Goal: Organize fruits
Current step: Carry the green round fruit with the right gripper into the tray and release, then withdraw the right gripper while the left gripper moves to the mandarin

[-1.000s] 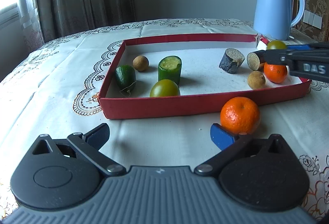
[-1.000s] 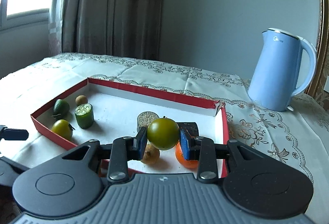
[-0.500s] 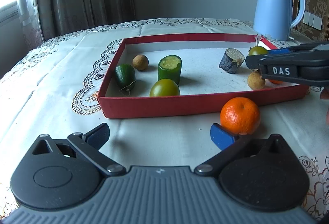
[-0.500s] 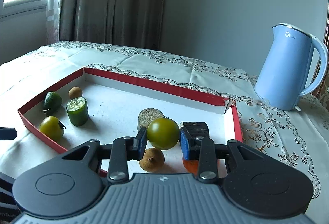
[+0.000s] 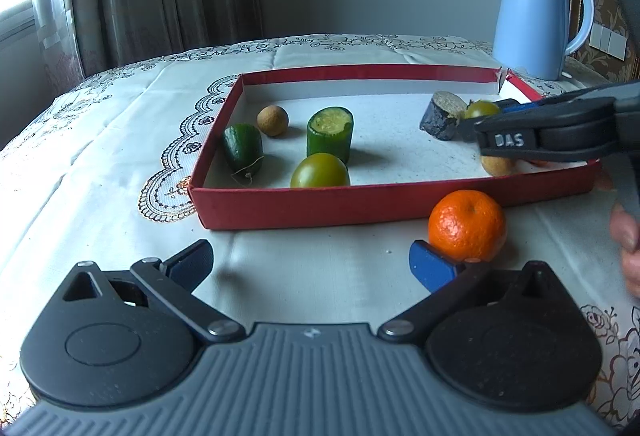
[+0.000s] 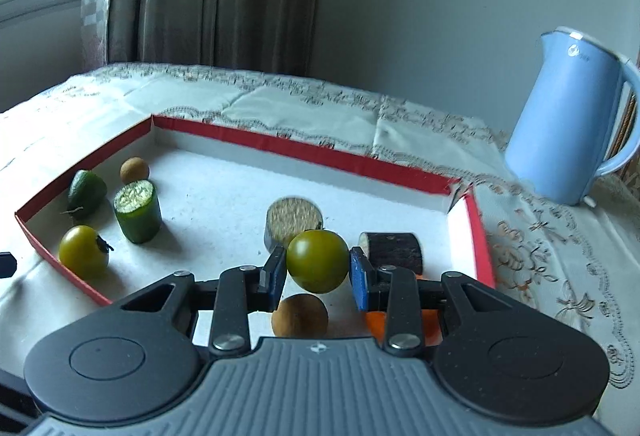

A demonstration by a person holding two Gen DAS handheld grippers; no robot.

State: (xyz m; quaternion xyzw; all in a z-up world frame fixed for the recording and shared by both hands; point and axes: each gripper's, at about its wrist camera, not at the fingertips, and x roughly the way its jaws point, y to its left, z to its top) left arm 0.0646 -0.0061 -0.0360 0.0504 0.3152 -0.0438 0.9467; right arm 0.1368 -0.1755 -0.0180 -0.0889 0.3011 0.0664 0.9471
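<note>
The right gripper point(image 6: 318, 272), fingers clamped on a round green tomato point(image 6: 317, 266), had carried it leftward over the shallow red cardboard tray point(image 6: 304, 156), toward the other green items. The left gripper point(image 5: 310, 262) remained open beside the round orange mandarin point(image 5: 467, 225) on the bench.

The left gripper point(image 5: 310, 262) has its jaws wide apart over the tabletop point(image 5: 320, 268). An orange point(image 5: 467, 225) sits at two o'clock, touching the blue pad. The red tray point(image 5: 400, 201) at twelve o'clock holds green tomatoes point(image 5: 320, 171).
</note>
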